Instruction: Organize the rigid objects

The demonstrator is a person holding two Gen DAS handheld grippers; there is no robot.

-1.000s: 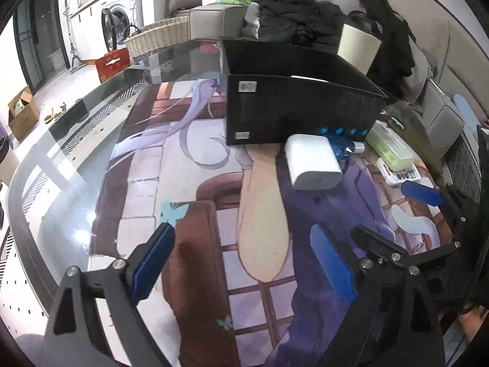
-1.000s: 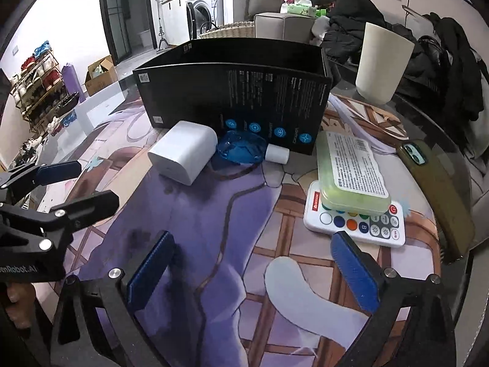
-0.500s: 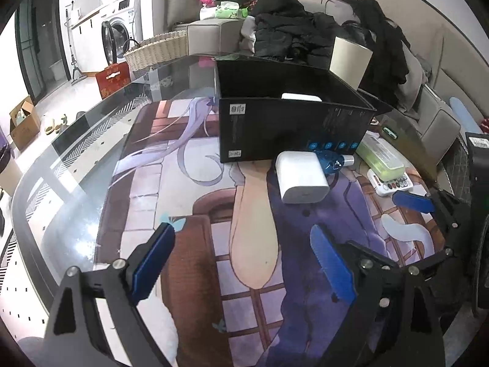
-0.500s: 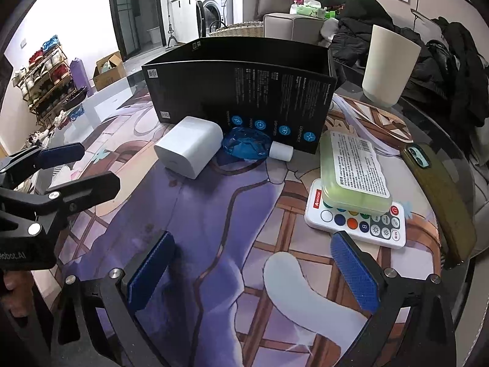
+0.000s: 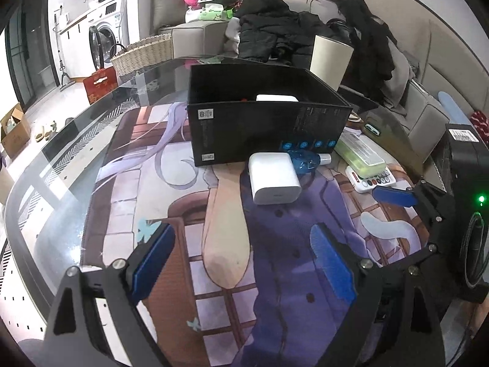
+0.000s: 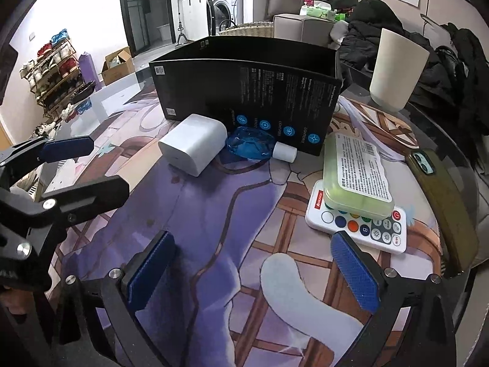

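A black open box [image 5: 262, 128] [image 6: 244, 91] stands on the printed mat; a white item [image 5: 276, 98] shows inside it. In front of it lie a white charger block [image 5: 273, 177] [image 6: 194, 143] and a blue bottle with a white cap [image 5: 305, 160] [image 6: 253, 146]. To the right a green case [image 6: 356, 174] [image 5: 359, 153] rests on a white remote [image 6: 357, 226] [image 5: 371, 180]. My left gripper [image 5: 244, 260] is open and empty, well short of the charger. My right gripper [image 6: 253, 269] is open and empty, near the remote.
A beige cup [image 6: 395, 70] stands behind the box on the right. A phone in an olive case [image 6: 443, 198] lies at the right table edge. The glass table edge [image 5: 45, 165] curves on the left. A sofa with dark clothes [image 5: 275, 33] is behind.
Both grippers have drawn back and risen a little from the box, so the objects look farther away. Both stay open. No object has moved.
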